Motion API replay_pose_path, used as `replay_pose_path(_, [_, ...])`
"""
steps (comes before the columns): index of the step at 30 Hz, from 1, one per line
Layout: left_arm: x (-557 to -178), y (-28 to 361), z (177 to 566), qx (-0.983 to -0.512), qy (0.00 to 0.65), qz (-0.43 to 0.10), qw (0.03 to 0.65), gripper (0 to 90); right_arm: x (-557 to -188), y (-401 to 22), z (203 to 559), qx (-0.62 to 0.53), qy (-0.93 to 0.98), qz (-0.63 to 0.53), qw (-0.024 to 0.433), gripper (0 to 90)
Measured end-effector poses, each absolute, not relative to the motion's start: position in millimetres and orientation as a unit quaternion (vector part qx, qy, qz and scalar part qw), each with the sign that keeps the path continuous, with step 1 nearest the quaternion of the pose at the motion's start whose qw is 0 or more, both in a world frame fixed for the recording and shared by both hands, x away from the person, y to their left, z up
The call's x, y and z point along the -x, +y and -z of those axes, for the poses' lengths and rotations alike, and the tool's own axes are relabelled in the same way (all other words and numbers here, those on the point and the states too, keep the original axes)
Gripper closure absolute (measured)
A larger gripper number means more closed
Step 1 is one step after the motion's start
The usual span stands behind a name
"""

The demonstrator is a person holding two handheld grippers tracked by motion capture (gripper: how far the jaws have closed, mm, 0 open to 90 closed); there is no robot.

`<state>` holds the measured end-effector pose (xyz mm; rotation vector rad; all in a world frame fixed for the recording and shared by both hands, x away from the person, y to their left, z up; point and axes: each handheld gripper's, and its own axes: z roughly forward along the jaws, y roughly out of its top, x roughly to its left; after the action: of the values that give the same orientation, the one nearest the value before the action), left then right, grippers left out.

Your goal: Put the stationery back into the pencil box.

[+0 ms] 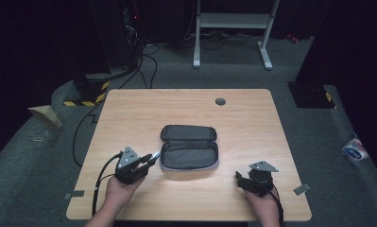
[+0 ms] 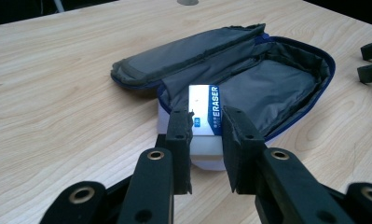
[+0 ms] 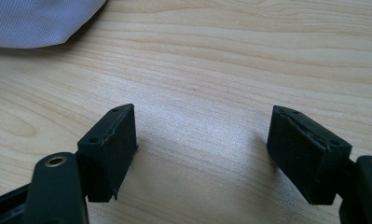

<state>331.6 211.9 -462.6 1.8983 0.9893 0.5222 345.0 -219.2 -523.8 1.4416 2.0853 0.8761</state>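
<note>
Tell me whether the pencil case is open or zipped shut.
Open. The pencil case lies with its lid flap folded back on the table, its grey lining exposed.

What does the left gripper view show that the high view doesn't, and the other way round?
Left gripper view alone: the left gripper is shut on a white eraser with a blue label, held at the near edge of the open pencil case. High view alone: both of the person's hands, the right gripper with jaws apart over bare wood, and the grey floor around the table. Both: the open grey pencil case lying on the wooden table.
</note>
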Motion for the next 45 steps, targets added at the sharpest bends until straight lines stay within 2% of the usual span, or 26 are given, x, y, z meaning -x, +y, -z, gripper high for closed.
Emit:
replay_pose_path(18, [-350.4,180.3,456.6,-0.772,0.390,-0.206,0.457,73.3,-345.8,-219.1,523.8,-0.523,0.757,-0.318,0.228,24.0])
replay_pose_path(32, [-368.9,161.0,472.7,-0.790,0.402,-0.185,0.424,73.3,-345.9,-219.1,523.8,-0.523,0.757,-0.318,0.228,24.1])
replay_pose_path(45, [-371.3,158.8,484.2,-0.803,0.405,-0.193,0.392,72.7,-345.7,-218.9,523.9,-0.524,0.756,-0.318,0.229,24.2])
